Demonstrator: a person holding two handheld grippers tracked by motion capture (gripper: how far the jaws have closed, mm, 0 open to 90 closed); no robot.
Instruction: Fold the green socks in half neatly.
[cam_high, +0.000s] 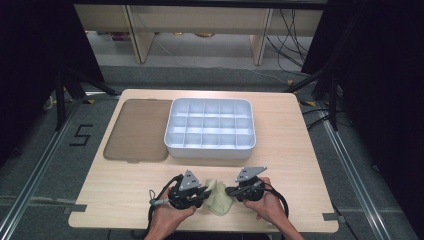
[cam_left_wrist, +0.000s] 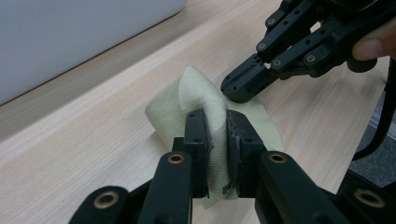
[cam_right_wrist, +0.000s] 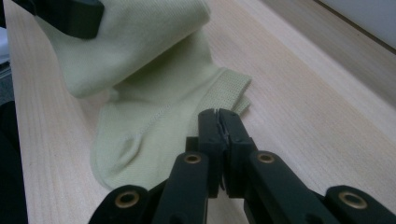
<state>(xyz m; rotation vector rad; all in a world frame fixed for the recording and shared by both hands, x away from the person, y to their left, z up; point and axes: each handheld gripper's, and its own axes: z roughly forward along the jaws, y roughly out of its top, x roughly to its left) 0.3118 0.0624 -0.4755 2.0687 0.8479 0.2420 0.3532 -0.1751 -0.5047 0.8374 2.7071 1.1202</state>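
- Left gripper (cam_left_wrist: 215, 122) is clamping a fold of the pale yellow-green sock (cam_left_wrist: 201, 100) btwn its two black jaws; pads are pressing the fabric from both sides, w/ only the cloth's thickness parting them.
- In the high view that left gripper (cam_high: 202, 192) is sitting at the sock's left edge, person's left hand (cam_high: 167, 212) wrapping its body from below.
- Right gripper (cam_right_wrist: 218, 122) is holding its jaws fully together, pads meeting, nothing btwn them; tips are hovering just beside the sock's ribbed cuff end (cam_right_wrist: 229, 86), whether touching it I can't tell.
- From the left gripper view, the right gripper's closed tip (cam_left_wrist: 238, 86) is lying against the raised fold of the sock.
- In the high view the right gripper (cam_high: 231, 190) is pointing left at the sock (cam_high: 218, 197), right hand (cam_high: 265, 200) behind it.
- Sock is lying on the light wood table (cam_high: 300, 165), near the front edge, btwn the two grippers; part is flat on the wood, part is being lifted into a hump by the left gripper.
- Farther back: a white compartment tray (cam_high: 210, 149), cells bare, and touching its left side a flat brown translucent lid (cam_high: 137, 130).
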